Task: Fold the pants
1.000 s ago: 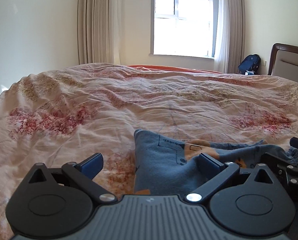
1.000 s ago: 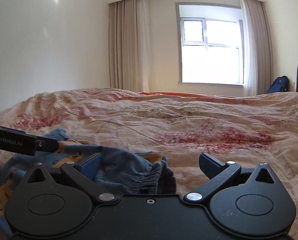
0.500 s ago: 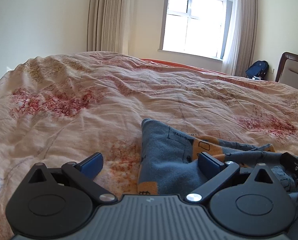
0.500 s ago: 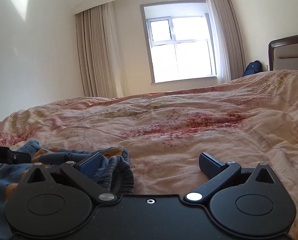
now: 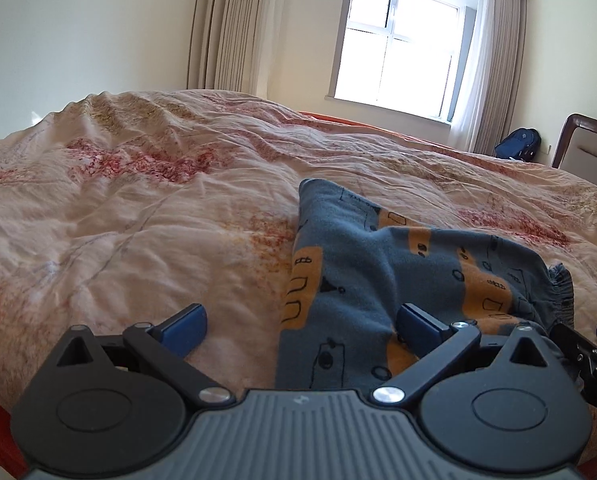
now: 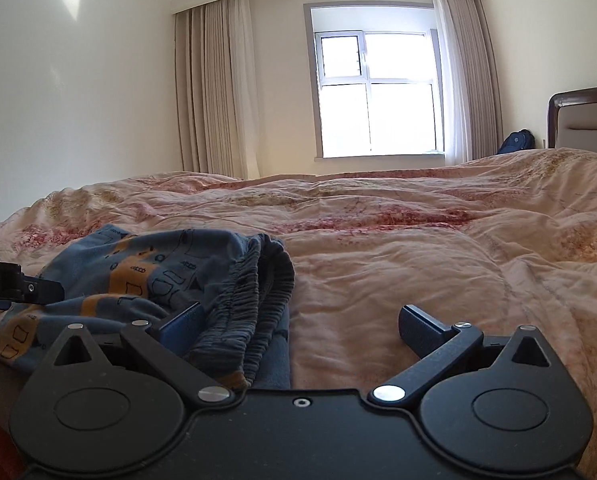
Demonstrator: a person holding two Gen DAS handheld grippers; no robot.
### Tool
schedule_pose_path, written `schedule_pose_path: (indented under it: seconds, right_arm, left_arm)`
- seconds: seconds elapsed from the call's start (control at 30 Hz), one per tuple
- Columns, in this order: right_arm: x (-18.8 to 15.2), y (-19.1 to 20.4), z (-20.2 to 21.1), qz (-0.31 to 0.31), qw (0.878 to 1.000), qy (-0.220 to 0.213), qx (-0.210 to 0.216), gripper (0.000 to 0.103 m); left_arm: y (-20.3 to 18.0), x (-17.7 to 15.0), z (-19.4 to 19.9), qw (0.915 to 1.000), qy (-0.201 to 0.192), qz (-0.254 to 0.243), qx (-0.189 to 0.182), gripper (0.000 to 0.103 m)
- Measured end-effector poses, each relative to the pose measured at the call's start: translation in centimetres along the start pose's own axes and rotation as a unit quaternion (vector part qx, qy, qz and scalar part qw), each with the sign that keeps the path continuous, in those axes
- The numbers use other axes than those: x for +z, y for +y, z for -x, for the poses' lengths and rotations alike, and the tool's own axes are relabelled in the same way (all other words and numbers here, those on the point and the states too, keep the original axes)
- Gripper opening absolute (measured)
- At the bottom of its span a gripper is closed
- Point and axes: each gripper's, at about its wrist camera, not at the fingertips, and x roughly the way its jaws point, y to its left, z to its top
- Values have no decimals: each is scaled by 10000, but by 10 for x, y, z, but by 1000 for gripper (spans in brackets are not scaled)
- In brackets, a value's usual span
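Black left gripper (image 5: 302, 330), ribbed grey housing, blue jaws, silver screws; black right gripper (image 6: 298, 330)

I'm working in a home bedroom: a bed (image 6: 418, 248) under a rumpled floral quilt, a padded headboard (image 6: 586, 120), long curtains (image 6: 214, 88) beside a bright window (image 6: 378, 92).

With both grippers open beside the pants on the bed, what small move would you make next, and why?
Probably close the right gripper on the elastic waistband, since both it and the left gripper are open and hold nothing, while the pants lie bunched on the quilt.
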Motion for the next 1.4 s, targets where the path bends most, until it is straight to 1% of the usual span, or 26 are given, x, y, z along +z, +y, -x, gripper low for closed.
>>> schedule_pose_path:
  seconds: [0.13,0.33,0.57,0.63,0.73,0.83,0.93,1.03,1.07,1.13,1.2,1.4]
  right_arm:
    - [-5,0,8,17,10000,62,-7,103]
    - [-8,1,14,11,9999,114,-32,103]
    - [-15,-2,24,26,9998,167,83,103]
    - [-14,-4,31,-25,9999,52,128,103]
    - [-6,-9,41,-102,9992,-355,123,103]
    - [10,-14,30,-100,9986,-520,38,103]
    - [22,-15,8,-79,9992,-390,-11,103]
    - [21,-16,-16,8,9996,94,-253,103]
    - [18,-17,-18,-27,9993,160,-352,103]
    - [9,-22,-11,-212,9986,64,-477,103]
    - [4,-26,-2,-267,9984,38,-499,103]
    - [-6,-27,19,-378,9989,-38,-271,103]
  left_arm:
    - [3,-6,10,9999,31,150,-47,102]
    - [5,-16,20,9997,134,186,-104,102]
    - [9,-23,27,9994,162,237,-182,102]
    - [10,-22,30,9990,246,302,-198,102]
    - [13,-15,35,9976,401,530,-212,103]
    - [12,-11,32,9973,501,517,-165,103]
    - [9,-15,29,9977,517,428,-109,103]
    - [8,-17,29,9982,481,358,-100,102]
    - [8,-17,29,9981,485,360,-111,102]
    - [9,-17,30,9980,493,373,-125,102]
    - [9,-17,30,9980,491,370,-119,102]
    - [9,-17,31,9980,488,389,-103,102]
